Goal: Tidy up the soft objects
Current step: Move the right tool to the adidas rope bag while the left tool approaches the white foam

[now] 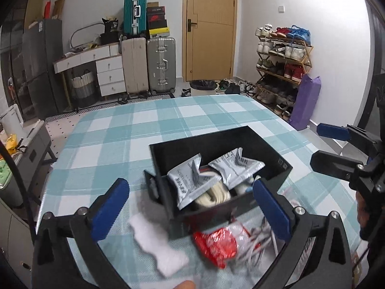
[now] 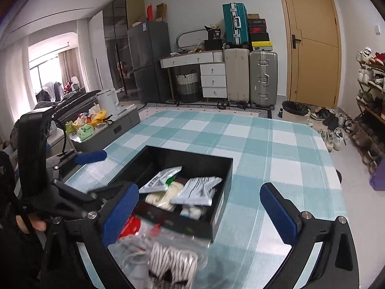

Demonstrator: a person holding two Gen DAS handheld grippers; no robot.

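Observation:
A black box [image 1: 267, 148] stands on the checked tablecloth, holding two silver foil packets [image 1: 192, 183] over a coil of cream rope [image 1: 214, 196]. It also shows in the right wrist view [image 2: 217, 206]. In front of it lie a white cloth [image 1: 156, 245], a red packet [image 1: 214, 243] and a clear bag of white cord [image 2: 173, 257]. My left gripper [image 1: 190, 209] is open and empty above these loose things. My right gripper [image 2: 204, 214] is open and empty over the box's near right corner; it also shows in the left wrist view [image 1: 329, 147].
The checked table [image 2: 264, 149] stretches beyond the box. On the floor behind are suitcases [image 1: 146, 65], a white drawer unit [image 1: 108, 74], a bin [image 1: 202, 86] and a shoe rack [image 1: 281, 67]. A low grey cabinet [image 2: 108, 130] with clutter stands left of the table.

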